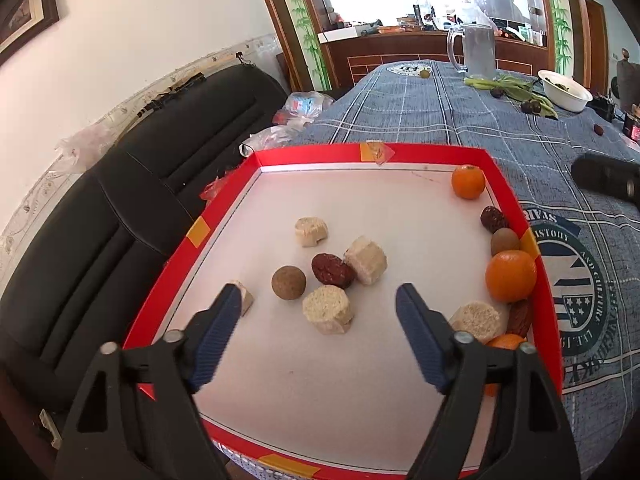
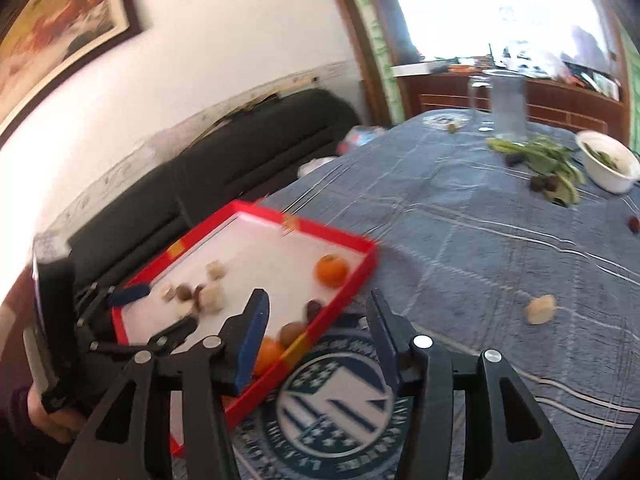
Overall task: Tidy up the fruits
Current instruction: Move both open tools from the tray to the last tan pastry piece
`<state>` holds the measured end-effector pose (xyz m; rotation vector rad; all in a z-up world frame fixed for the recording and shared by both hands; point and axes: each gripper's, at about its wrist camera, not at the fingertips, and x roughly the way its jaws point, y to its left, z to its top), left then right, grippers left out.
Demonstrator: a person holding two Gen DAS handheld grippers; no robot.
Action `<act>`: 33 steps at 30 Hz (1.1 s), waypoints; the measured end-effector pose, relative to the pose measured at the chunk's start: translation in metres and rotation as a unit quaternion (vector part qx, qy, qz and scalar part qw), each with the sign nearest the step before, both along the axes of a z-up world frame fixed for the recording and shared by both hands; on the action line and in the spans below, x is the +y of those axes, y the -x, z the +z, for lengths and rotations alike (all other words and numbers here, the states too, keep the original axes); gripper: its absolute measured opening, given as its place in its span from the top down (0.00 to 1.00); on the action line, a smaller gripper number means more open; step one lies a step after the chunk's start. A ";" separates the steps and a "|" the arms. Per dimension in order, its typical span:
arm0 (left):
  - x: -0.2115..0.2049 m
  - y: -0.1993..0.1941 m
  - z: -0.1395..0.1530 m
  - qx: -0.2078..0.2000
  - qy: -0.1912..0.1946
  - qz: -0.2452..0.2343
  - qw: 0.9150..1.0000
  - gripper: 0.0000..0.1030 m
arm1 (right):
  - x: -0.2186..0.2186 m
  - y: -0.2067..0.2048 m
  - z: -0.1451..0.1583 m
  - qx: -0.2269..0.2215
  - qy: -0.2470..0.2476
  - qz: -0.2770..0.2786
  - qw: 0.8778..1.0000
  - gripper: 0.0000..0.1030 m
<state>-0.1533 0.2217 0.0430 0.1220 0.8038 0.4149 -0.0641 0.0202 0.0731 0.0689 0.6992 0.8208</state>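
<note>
In the left wrist view, the left gripper [image 1: 320, 300] hangs over a red-rimmed tray [image 1: 224, 208] with a white floor, its blue-padded jaws spread wide and clasping nothing; one pale cut block [image 1: 328, 309] lies between the tips without touching either pad. Five such pale blocks can be counted: that one, a second [image 1: 366, 260], a third [image 1: 311, 231], a fourth [image 1: 478, 320] by the right wall, and a small piece [image 1: 246, 298] half hidden behind the left finger. Mid-tray there is also one round brown fruit [image 1: 289, 283] and one dark red date [image 1: 332, 269] touching the second block. Along the right wall sit three oranges: one [image 1: 468, 181] in the far corner, one [image 1: 511, 276] midway, and one [image 1: 506, 342] mostly hidden behind the right finger. Among them are a second date [image 1: 493, 219], a brownish oval fruit [image 1: 505, 241] and a reddish-brown piece [image 1: 520, 316], which cannot be identified. The right wrist view is blurred. The right gripper [image 2: 316, 320] is held above the tray's near corner and the blue patterned tablecloth [image 2: 460, 220], jaws parted and empty. One pale piece [image 2: 541, 309] lies alone on the cloth, well apart from the tray, and farther back stand one white bowl [image 2: 608, 170] and one clear pitcher [image 2: 506, 104].
</note>
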 end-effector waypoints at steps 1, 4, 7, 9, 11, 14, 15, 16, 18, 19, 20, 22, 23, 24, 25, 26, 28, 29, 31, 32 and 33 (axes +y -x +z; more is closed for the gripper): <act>-0.002 0.000 0.001 0.000 -0.001 -0.002 1.000 0.21 | -0.006 -0.005 0.001 0.005 -0.007 -0.013 1.000 0.51; -0.005 0.000 0.002 0.000 -0.005 -0.005 1.000 0.21 | -0.024 -0.019 0.002 0.016 -0.019 -0.046 0.999 0.50; -0.006 -0.001 0.002 0.000 -0.003 -0.007 1.000 0.21 | -0.043 -0.031 0.003 0.026 -0.030 -0.081 0.996 0.49; -0.007 -0.001 0.002 0.001 -0.003 -0.008 1.000 0.21 | -0.053 -0.038 0.003 0.033 -0.039 -0.099 0.994 0.48; -0.007 -0.001 0.003 0.000 -0.003 -0.009 1.000 0.21 | -0.062 -0.043 0.003 0.037 -0.045 -0.116 0.991 0.46; -0.008 -0.001 0.003 -0.001 -0.003 -0.010 1.000 0.21 | -0.076 -0.050 0.005 0.043 -0.056 -0.138 0.988 0.46; -0.009 -0.002 0.004 -0.002 -0.004 -0.011 1.000 0.21 | -0.080 -0.052 0.006 0.044 -0.058 -0.144 0.987 0.45; -0.009 -0.002 0.005 -0.002 -0.004 -0.012 1.000 0.21 | -0.084 -0.054 0.006 0.045 -0.060 -0.149 0.986 0.44; -0.011 -0.003 0.008 -0.005 -0.007 -0.014 1.000 0.21 | -0.093 -0.057 0.007 0.046 -0.063 -0.162 0.984 0.43; -0.012 -0.004 0.010 -0.008 -0.008 -0.015 1.000 0.21 | -0.096 -0.059 0.006 0.047 -0.063 -0.169 0.982 0.43; -0.013 -0.005 0.012 -0.010 -0.008 -0.017 1.000 0.21 | -0.100 -0.060 0.006 0.049 -0.064 -0.174 0.981 0.43; -0.016 -0.007 0.015 -0.013 -0.010 -0.020 1.000 0.21 | -0.107 -0.063 0.006 0.054 -0.066 -0.184 0.979 0.43; -0.018 -0.008 0.016 -0.014 -0.010 -0.021 1.000 0.21 | -0.111 -0.065 0.006 0.057 -0.066 -0.191 0.978 0.43; -0.021 -0.009 0.019 -0.016 -0.011 -0.025 1.000 0.21 | -0.114 -0.064 0.005 0.059 -0.066 -0.197 0.976 0.43; -0.024 -0.011 0.022 -0.018 -0.010 -0.030 0.999 0.21 | -0.117 -0.066 0.005 0.061 -0.065 -0.204 0.975 0.43; -0.028 -0.014 0.027 -0.023 -0.009 -0.037 0.999 0.21 | -0.122 -0.068 0.005 0.062 -0.065 -0.213 0.973 0.43; -0.038 -0.019 0.038 -0.036 -0.006 -0.055 0.998 0.21 | -0.131 -0.071 0.005 0.059 -0.064 -0.233 0.969 0.42; -0.047 -0.022 0.044 -0.044 -0.007 -0.070 0.997 0.21 | -0.135 -0.072 0.005 0.059 -0.063 -0.241 0.967 0.42; -0.064 -0.031 0.053 -0.052 -0.004 -0.097 0.994 0.17 | -0.143 -0.073 0.005 0.056 -0.056 -0.263 0.961 0.42; -0.077 -0.039 0.058 -0.055 0.002 -0.119 0.991 0.12 | -0.146 -0.074 0.005 0.053 -0.049 -0.276 0.958 0.42; -0.087 -0.044 0.060 -0.058 0.005 -0.133 0.989 0.10 | -0.150 -0.076 0.004 0.051 -0.042 -0.289 0.955 0.42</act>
